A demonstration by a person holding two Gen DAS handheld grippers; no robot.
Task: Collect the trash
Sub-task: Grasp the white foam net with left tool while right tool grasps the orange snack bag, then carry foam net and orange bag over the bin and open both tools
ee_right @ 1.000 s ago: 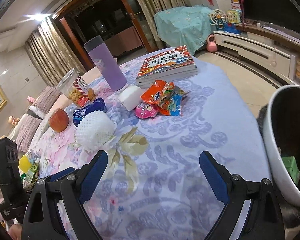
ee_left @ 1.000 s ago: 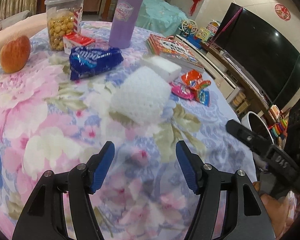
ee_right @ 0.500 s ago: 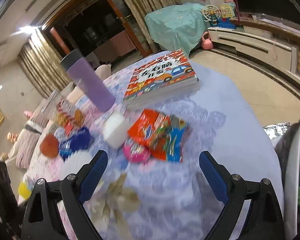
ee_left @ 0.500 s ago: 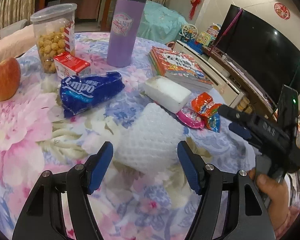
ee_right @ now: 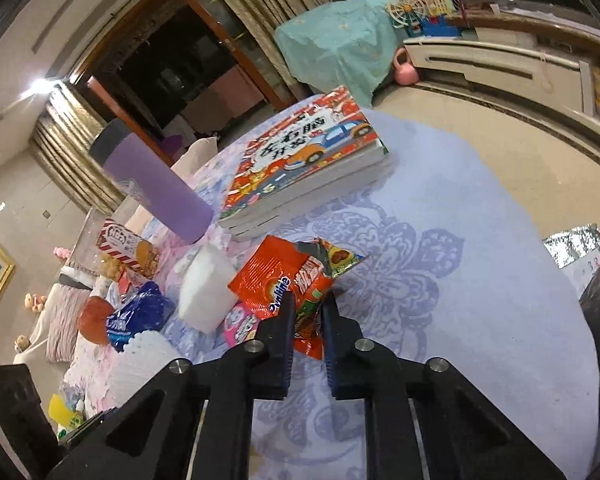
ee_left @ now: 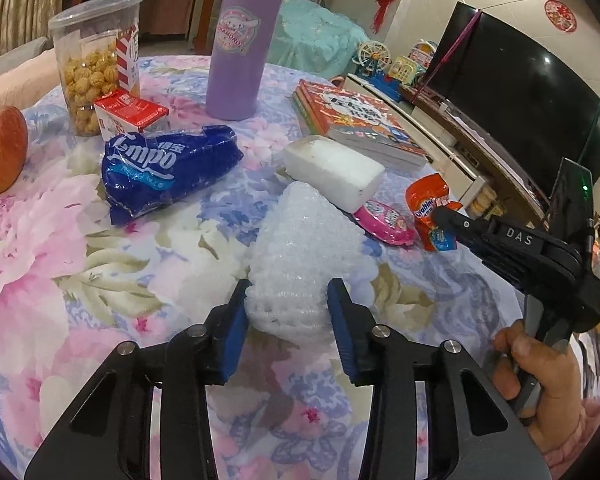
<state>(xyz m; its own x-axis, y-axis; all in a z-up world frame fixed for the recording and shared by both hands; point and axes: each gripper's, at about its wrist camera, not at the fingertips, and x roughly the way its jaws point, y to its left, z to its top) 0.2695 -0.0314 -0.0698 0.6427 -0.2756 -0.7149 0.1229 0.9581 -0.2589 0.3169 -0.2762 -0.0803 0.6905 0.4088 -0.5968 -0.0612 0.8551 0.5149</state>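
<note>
- On the round table with the flowered cloth (ee_left: pixel 40 240), the left gripper (ee_left: pixel 288 300) is closing its blue pads on the near end of a white foam fruit net (ee_left: pixel 300 248); both pads touch the net, which lies flat and runs off toward 12 o'clock from the jaws.
- At 3 o'clock from the net, the right gripper (ee_right: pixel 306 312) is clenched on the edge of an orange snack wrapper (ee_right: pixel 276 276), its jaws drawn almost together with the crumpled foil between them.
- A hand (ee_left: pixel 540 380) at 4 o'clock in the left camera's view holds the right gripper's handle.
- A pink wrapper (ee_left: pixel 384 220) lies just beside the orange one, between it and the foam net.
- A white foam block (ee_left: pixel 336 168) sits at 12 o'clock from the net, touching its far tip.
- A blue tissue pack (ee_left: pixel 168 168) lies at 10 o'clock from the net, apart from it.
- Farther off stand a purple tumbler (ee_left: pixel 240 48), a clear jar of snacks (ee_left: pixel 96 60) and a small red carton (ee_left: pixel 128 114), with an apple (ee_left: pixel 0 152) at 9 o'clock.
- A stack of picture books (ee_right: pixel 300 164) rests at 1 o'clock, behind the foam block.
</note>
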